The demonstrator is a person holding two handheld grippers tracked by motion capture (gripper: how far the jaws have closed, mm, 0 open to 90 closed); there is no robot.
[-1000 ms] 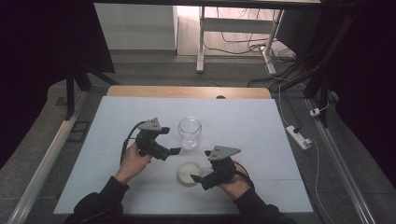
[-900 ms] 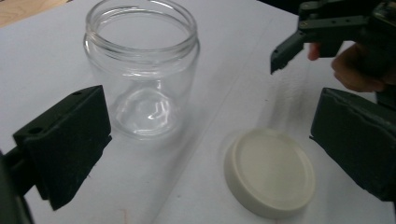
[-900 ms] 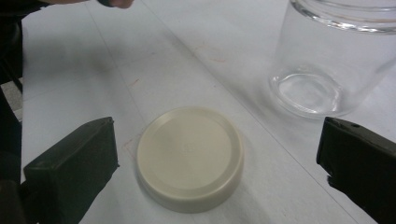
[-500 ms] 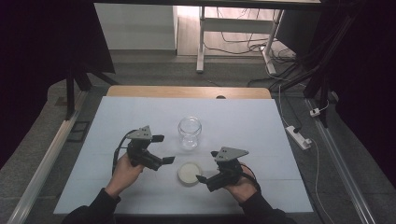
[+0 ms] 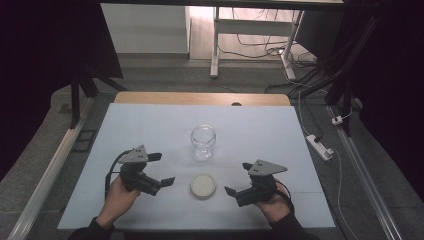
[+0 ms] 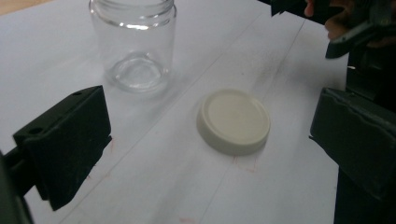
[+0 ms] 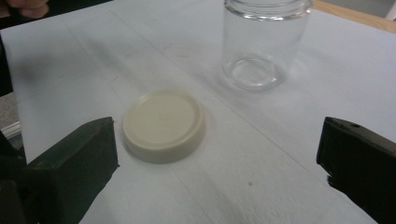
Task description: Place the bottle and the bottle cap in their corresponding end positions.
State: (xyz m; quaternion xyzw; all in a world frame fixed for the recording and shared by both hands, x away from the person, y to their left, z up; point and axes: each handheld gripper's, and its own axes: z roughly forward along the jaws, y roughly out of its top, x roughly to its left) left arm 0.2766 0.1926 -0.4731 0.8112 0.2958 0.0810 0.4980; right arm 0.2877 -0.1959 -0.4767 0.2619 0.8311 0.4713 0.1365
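Observation:
An empty clear glass jar [image 5: 203,141] stands upright near the middle of the table, without its lid. The round cream lid [image 5: 203,185] lies flat on the sheet just in front of it. My left gripper [image 5: 162,169] is to the left of the lid, open and empty. My right gripper [image 5: 237,178] is to the lid's right, also open and empty. In the left gripper view the lid [image 6: 233,121] lies between the wide-apart jaws, with the jar [image 6: 133,44] behind. In the right gripper view the lid [image 7: 163,125] lies close to the left jaw, with the jar [image 7: 264,42] farther back.
A pale sheet [image 5: 150,130] covers the table, with a wooden strip [image 5: 200,98] along the far edge. A power strip [image 5: 319,146] lies on the floor at the right. A metal rail [image 5: 50,175] runs along the left side. The other gripper [image 6: 355,28] shows at the left gripper view's top right.
Both grippers have drawn back toward the person, the left one away from the jar and the right one away from the lid. The jar and the lid have not moved.

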